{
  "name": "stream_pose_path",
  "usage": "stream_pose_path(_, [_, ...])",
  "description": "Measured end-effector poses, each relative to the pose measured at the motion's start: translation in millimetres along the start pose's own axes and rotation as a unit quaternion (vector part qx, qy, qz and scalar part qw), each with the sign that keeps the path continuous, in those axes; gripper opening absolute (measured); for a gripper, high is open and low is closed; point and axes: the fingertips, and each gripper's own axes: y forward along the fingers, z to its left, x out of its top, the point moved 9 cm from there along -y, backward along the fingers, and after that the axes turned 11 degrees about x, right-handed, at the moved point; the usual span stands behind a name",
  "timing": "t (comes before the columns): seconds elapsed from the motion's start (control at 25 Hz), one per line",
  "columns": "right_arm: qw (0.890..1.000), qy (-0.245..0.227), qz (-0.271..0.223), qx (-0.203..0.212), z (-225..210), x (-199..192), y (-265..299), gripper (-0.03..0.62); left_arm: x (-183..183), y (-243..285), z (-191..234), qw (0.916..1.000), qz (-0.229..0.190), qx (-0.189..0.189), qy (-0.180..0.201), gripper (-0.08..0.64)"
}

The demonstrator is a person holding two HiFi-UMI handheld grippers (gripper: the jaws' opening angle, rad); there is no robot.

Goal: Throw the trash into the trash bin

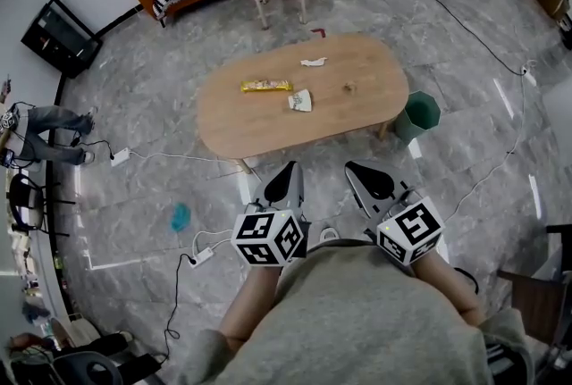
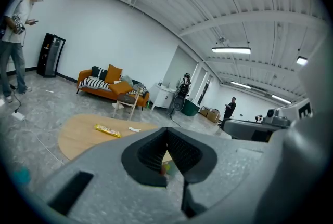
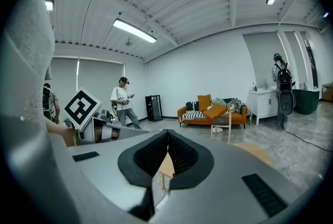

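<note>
Short of the oval table (image 1: 268,129), both grippers are closed and empty.
Smooth pale wood tops the table, which stands on a grey marbled floor (image 1: 134,187). On it lie a long, shiny yellow wrapper (image 1: 265,87), a crumpled white scrap (image 1: 314,62), a folded pale packet (image 1: 301,100) and a brown speck (image 1: 349,88), perhaps a crumb, too small to tell. A round green bin (image 1: 418,116) stands on the floor just beside the table's right end. The left gripper (image 2: 167,130) and right gripper (image 3: 167,133) have ribbed black pads (image 2: 149,153) pressed together, nothing between them, well apart from the wrapper.
</note>
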Motion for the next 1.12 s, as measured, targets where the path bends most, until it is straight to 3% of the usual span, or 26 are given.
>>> stream_pose_path(0.68, [1.0, 0.008, 0.0, 0.021, -15.3, 2.5, 27.6, 0.008, 3.1, 19.2, 14.5, 0.9998, 0.01, 0.018, -0.005, 0.008])
stream_pose_path(1.12, [0.998, 0.008, 0.003, 0.059, -58.0, 17.6, 61.0, 0.009, 26.3, 53.0, 19.4, 0.9988, 0.002, 0.047, -0.016, 0.008])
